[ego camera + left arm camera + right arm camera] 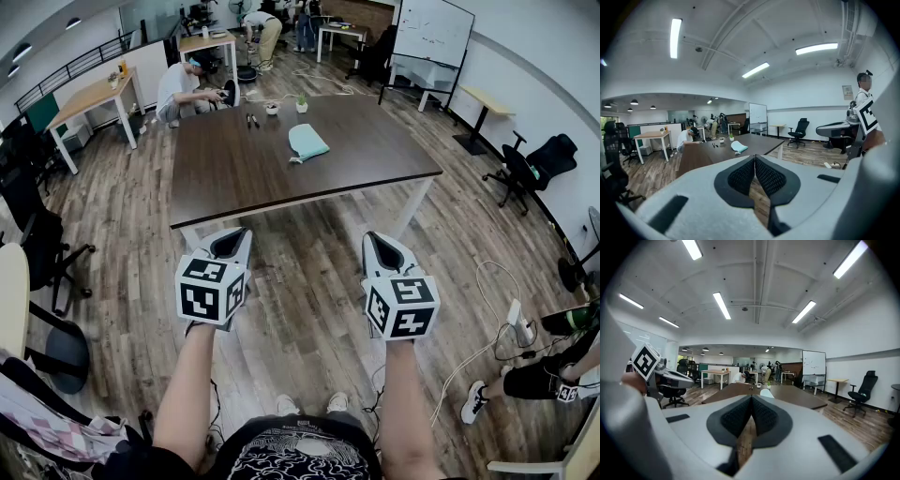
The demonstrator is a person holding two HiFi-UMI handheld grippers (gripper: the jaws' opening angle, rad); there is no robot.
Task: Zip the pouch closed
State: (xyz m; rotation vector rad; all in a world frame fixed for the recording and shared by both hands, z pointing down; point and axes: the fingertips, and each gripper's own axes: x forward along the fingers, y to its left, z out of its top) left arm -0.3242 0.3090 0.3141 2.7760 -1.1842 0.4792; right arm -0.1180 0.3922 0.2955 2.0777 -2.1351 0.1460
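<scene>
Left gripper: the left gripper has its jaws pressed together with nothing between them. It is held out in front of the person and tipped a little downward.
Right gripper: the right gripper is likewise closed and empty, level with the left one and apart from it.
Beneath them: both grippers hang over bare wooden floor, on the near side of the table and well apart from its near edge.
Table: the dark brown table stands ahead, stretching away from the person.
Pouch: a pale teal pouch lies flat on the table's far half, a little right of centre. It sits ahead of and between the two grippers, well apart from both.
Zip: at this range it is too small to tell how far it stands open.
Step in hand: judging by the gap, this is the approach; zipping has not begun.
Next move: it likely calls for coming up to the table, opening the jaws, steadying one end of the pouch with one gripper and taking the zip pull with the other.
</scene>
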